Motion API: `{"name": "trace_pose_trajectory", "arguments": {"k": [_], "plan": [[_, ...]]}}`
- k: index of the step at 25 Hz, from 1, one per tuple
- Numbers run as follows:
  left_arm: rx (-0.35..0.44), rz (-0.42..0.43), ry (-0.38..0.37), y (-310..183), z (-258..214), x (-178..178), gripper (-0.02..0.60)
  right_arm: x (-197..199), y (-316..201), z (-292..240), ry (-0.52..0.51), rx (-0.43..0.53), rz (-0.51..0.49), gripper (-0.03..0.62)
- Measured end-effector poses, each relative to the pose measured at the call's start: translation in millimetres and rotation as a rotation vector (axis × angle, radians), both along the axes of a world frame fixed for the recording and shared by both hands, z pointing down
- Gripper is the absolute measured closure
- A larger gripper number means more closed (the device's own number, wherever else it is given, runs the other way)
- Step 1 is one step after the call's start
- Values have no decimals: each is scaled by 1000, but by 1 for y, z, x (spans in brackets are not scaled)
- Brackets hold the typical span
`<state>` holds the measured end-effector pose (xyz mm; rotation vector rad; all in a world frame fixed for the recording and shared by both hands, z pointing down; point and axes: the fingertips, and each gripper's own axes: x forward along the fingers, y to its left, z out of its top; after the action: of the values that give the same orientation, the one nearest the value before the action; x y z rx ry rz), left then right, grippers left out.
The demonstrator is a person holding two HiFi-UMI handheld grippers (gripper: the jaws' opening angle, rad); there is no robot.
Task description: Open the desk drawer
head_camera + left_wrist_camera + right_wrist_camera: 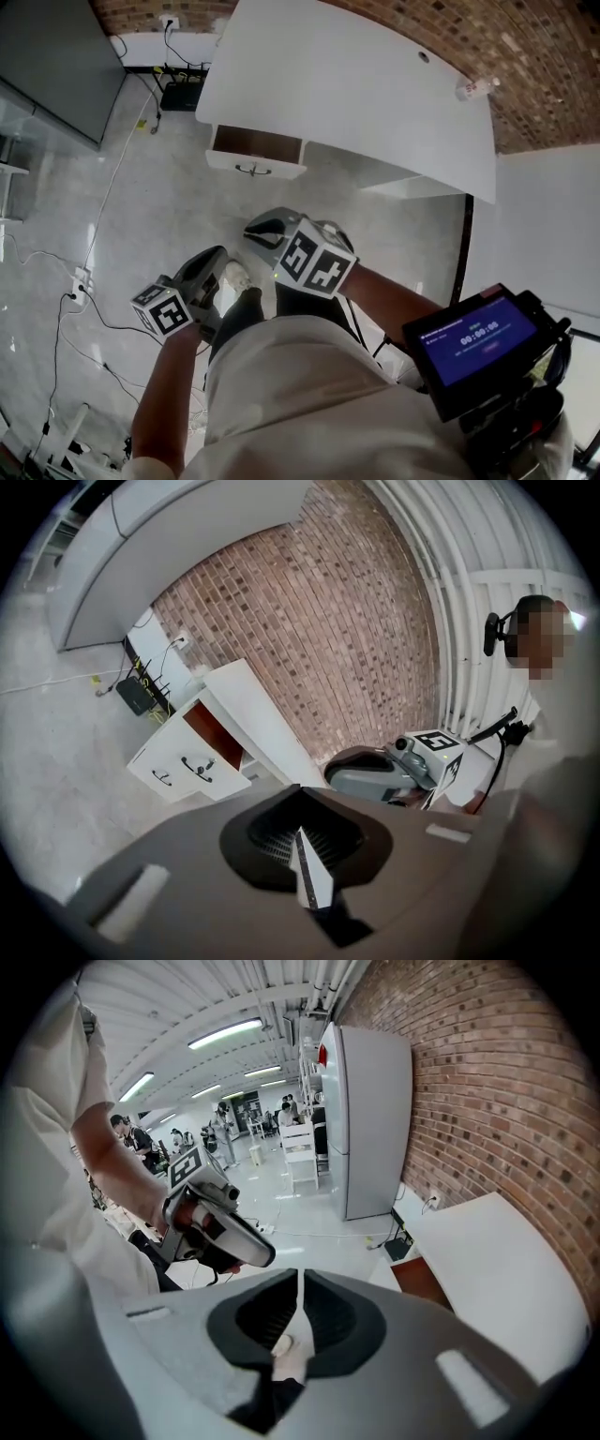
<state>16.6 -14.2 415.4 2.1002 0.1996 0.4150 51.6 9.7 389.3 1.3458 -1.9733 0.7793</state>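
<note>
Head view, one entry per item.

- Left gripper [221,255]: held low over the floor. Fingers pressed together, nothing between them, as the left gripper view confirms.
- Right gripper [253,228]: just beside the left gripper and slightly further forward. The right gripper view shows its fingers closed on each other and empty.
- Desk [356,84]: white curved top, ahead of both sets of fingertips and well apart from them.
- Drawer [255,155]: under the desk's near-left corner, straight ahead of the fingertips. It stands pulled out, with its reddish-brown inside showing behind the white front. Neither gripper touches it.
- Handle [253,170]: dark, on the drawer front, facing the fingertips.
- Small pale item [476,89]: lying on the desk top, far beyond the fingers and to their right.
- Floor [159,206]: pale grey, polished and reflective, beneath and ahead of the fingers.
- Cables [84,281]: trailing over the floor left of the left fingers.
- Black box [183,94]: on the floor past the drawer, below a wall socket [170,21].
- Brick wall [525,66]: behind the desk.
- Dark panel [52,66]: far left of the fingers.
- Device with a blue screen [478,342]: behind the right gripper.
- Tall grey cabinet [370,1119]: against the brick, beyond the right fingers.
- Ceiling lights [225,1033]: long strips overhead.
- People [141,1143]: distant, across the open room.
</note>
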Motion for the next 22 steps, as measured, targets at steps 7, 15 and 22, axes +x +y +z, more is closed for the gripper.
{"name": "trace_pose_trajectory", "arguments": {"k": [7, 15, 22], "plan": [[-6, 14, 22, 22, -19, -9, 577, -18, 12, -12, 18, 25, -5, 576], [15, 35, 21, 36, -41, -25, 577, -34, 27, -29, 38, 43, 3, 582], [31, 55, 26, 36, -50, -26, 577, -38, 29, -38, 53, 55, 9, 588]]}}
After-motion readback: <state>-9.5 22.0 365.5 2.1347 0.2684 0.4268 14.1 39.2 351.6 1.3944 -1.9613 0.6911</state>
